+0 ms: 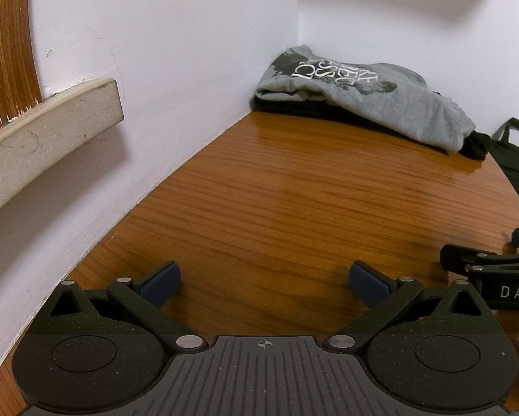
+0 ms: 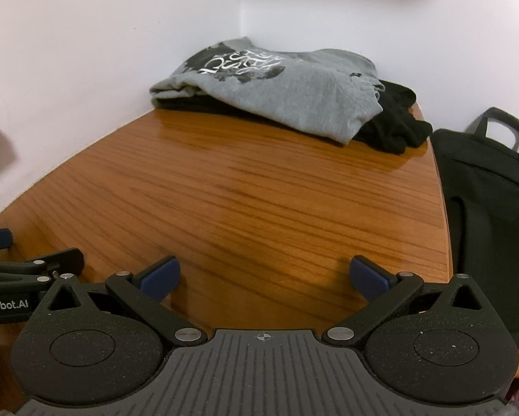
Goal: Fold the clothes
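A folded grey shirt (image 1: 380, 100) (image 2: 294, 93) with a dark print and white lettering lies in the far corner of the wooden table (image 1: 276, 201) (image 2: 259, 201). It rests on a black garment (image 2: 394, 124) (image 1: 474, 144) that sticks out on the right. My left gripper (image 1: 264, 282) stands open over bare wood near the table's front, well short of the pile. My right gripper (image 2: 264, 280) is open too, beside the left one, with nothing between its blue pads (image 2: 367, 275).
White walls (image 1: 176, 69) (image 2: 86, 62) close the table on the left and at the back. A pale ledge (image 1: 44, 128) juts from the left wall. A black bag (image 2: 491, 208) (image 1: 516, 170) stands against the table's right edge.
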Demonstrator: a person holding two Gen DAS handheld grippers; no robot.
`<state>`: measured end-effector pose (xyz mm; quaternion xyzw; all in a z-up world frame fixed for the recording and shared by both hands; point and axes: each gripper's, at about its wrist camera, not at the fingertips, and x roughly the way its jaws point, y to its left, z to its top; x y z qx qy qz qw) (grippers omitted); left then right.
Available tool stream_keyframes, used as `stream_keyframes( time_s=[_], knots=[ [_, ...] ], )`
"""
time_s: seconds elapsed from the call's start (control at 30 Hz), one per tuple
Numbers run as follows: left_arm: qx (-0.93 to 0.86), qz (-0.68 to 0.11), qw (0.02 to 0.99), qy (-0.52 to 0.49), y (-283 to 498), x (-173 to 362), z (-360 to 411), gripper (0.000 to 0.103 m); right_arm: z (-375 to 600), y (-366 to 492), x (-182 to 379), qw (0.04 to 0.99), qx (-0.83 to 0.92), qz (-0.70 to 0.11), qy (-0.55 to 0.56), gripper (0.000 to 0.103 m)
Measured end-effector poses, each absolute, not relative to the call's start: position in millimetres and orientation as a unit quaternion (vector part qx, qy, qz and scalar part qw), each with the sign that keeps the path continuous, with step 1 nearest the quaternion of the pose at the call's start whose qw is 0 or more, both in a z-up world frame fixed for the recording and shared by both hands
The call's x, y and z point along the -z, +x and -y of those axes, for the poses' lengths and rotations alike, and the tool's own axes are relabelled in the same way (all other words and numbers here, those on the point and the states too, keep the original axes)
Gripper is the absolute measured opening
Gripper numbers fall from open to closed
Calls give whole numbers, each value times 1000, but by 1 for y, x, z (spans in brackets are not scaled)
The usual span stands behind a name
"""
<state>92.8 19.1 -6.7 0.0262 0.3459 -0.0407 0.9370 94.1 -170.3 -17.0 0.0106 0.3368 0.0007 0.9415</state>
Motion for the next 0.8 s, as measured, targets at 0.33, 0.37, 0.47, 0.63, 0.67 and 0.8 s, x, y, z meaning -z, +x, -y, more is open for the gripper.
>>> stream_keyframes(
  time_s=[0.33, 0.37, 0.47, 0.63, 0.67, 0.8],
  knots=[
    [41, -346, 937, 26, 94, 7, -18, 103, 167, 93, 19, 942, 2, -335, 10, 103],
    [41, -346, 937, 26, 94, 7, -18, 103, 167, 93, 19, 942, 2, -335, 10, 103],
    [41, -346, 937, 26, 94, 8, -18, 103, 167, 93, 19, 942, 2, -335, 10, 103],
    [41, -345, 937, 26, 94, 8, -19, 103, 166, 93, 19, 942, 3, -335, 10, 103],
    [41, -345, 937, 26, 94, 8, -19, 103, 166, 93, 19, 942, 2, -335, 10, 103],
    [41, -345, 937, 26, 94, 8, -19, 103, 166, 93, 20, 942, 2, -335, 10, 103]
  ],
)
